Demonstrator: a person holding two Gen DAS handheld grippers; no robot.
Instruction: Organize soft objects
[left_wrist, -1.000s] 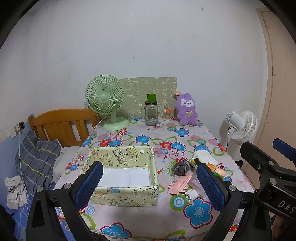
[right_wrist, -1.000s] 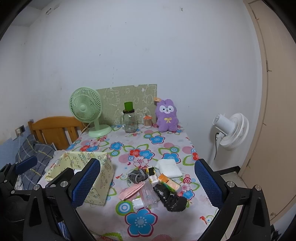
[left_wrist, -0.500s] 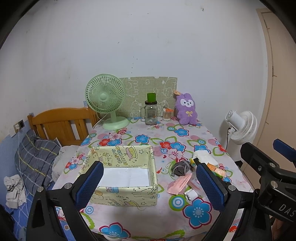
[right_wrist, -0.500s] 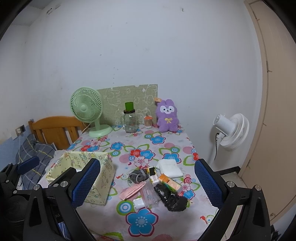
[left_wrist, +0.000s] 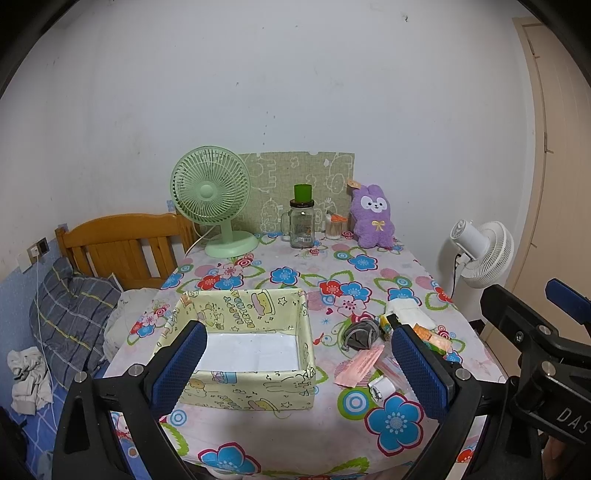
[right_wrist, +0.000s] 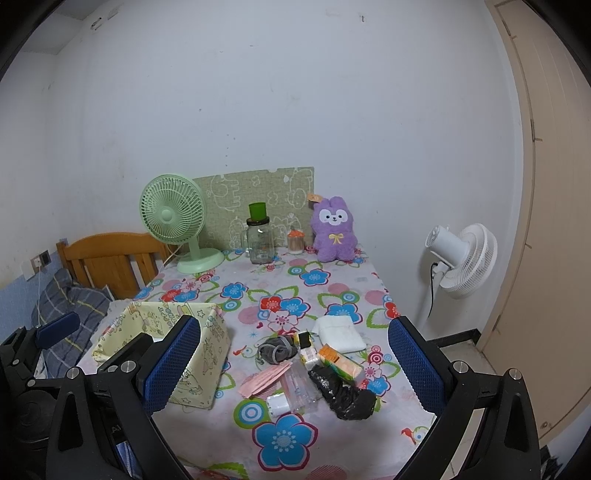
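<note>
Left wrist view looks straight into the pale-yellow cartoon-print box (left_wrist: 243, 347), its white floor bare; the right wrist view alone reveals the crinkly black bag (right_wrist: 341, 393) in the table (right_wrist: 236, 275) clutter beside the crumpled grey cloth (right_wrist: 275, 349). Left gripper (left_wrist: 297, 363) and right gripper (right_wrist: 293, 363) fingers spread, gripping nothing.

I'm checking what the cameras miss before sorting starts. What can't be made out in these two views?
- Box floor: in the right wrist view, hidden by its own wall and the left gripper.
- Orange pack: in the left wrist view, partly behind the left gripper's right finger.
- Black bag: contents not visible; out of sight in the left wrist view.
- Jar label: too small to read.
</note>
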